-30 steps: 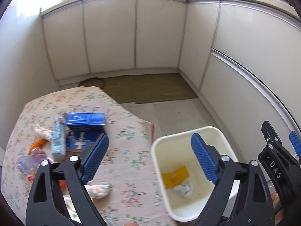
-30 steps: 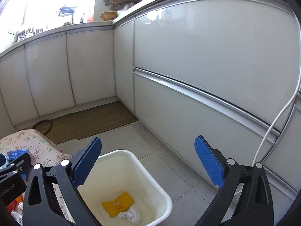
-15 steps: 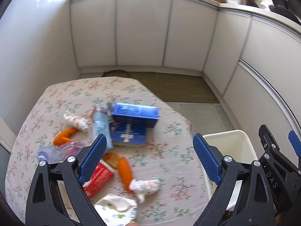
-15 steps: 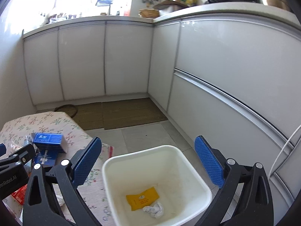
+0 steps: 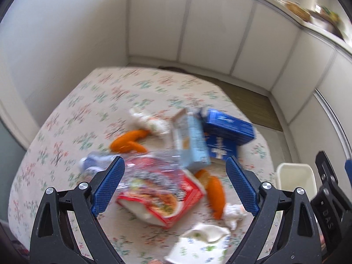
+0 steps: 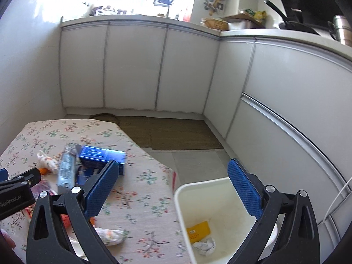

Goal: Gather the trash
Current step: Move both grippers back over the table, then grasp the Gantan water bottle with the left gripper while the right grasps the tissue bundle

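We hold the left gripper (image 5: 175, 186) spread and empty over the red packet (image 5: 162, 194), beside the white bin (image 6: 222, 217). Our right gripper (image 6: 173, 189), also spread, hangs above the bin's rim. Next we likely lower and pinch the packet.

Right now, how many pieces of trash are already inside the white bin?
2 visible in the white bin: a yellow packet on its floor and a crumpled white paper just in front of it. The right gripper may hide more.
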Motion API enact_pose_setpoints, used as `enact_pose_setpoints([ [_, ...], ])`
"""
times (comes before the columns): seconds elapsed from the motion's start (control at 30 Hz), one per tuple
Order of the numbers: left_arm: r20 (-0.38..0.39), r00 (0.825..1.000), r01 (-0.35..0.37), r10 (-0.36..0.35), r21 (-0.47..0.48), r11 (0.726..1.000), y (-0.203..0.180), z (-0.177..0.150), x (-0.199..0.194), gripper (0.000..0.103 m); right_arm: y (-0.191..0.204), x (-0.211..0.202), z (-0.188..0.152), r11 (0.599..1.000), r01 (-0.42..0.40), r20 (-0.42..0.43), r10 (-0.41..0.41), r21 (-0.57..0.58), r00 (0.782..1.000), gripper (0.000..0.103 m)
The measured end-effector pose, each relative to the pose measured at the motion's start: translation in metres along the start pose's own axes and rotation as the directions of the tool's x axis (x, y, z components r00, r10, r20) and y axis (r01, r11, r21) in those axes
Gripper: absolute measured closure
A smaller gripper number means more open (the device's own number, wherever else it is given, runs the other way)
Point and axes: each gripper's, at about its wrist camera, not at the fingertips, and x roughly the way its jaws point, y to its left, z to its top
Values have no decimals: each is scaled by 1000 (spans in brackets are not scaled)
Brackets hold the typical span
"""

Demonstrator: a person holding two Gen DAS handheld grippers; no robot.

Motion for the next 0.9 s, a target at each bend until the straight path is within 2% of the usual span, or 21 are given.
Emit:
enact_pose_setpoints([
  [0.1,-46,999,-8,3,-113,994,32,1,9,14,22,-3,3,999,-26,6,27,-37,1000,7],
  [0.17,-83,996,-7,-11,-218,976,58,-1,16,14,34,-4,3,998,-38,9,38,-54,999,7],
  [0.27,-150,986,12,-75,-383,924,92,-8,32,14,47,-4,3,996,-51,5,52,-73,999,7],
  [0.33,-187,972,34,-142,-487,873,111,-14,46,14,54,-2,1,995,-58,-5,58,-86,998,7],
  [0.4,-187,955,81,-231,-585,807,124,-21,60,15,61,1,0,993,-58,-15,57,-102,998,7],
  [0.47,-169,924,139,-342,-685,715,135,-27,78,17,66,5,-3,992,-57,-25,55,-116,998,7],
  [0.57,-151,884,188,-442,-752,632,139,-31,97,20,72,14,-8,989,-63,-57,56,-132,997,7],
  [0.6,-134,882,203,-453,-759,619,139,-30,99,21,73,17,-9,989,-64,-67,56,-135,996,7],
  [0.67,-128,877,219,-463,-751,623,138,-27,100,43,75,23,-12,988,-64,-84,52,-141,995,7],
  [0.7,-124,873,230,-471,-747,624,137,-25,101,47,76,26,-13,987,-65,-93,51,-144,994,7],
  [0.73,-114,873,245,-473,-737,630,137,-23,99,60,77,29,-14,987,-68,-105,52,-146,993,7],
  [0.77,-110,877,252,-468,-724,642,137,-20,97,63,78,31,-14,987,-73,-113,57,-144,992,7],
  [0.83,-111,892,257,-438,-672,694,133,-10,88,71,78,36,-13,986,-97,-130,80,-136,988,7],
  [0.9,-114,901,264,-418,-619,739,129,-4,79,73,80,42,-8,983,-138,-158,118,-123,980,7],
])
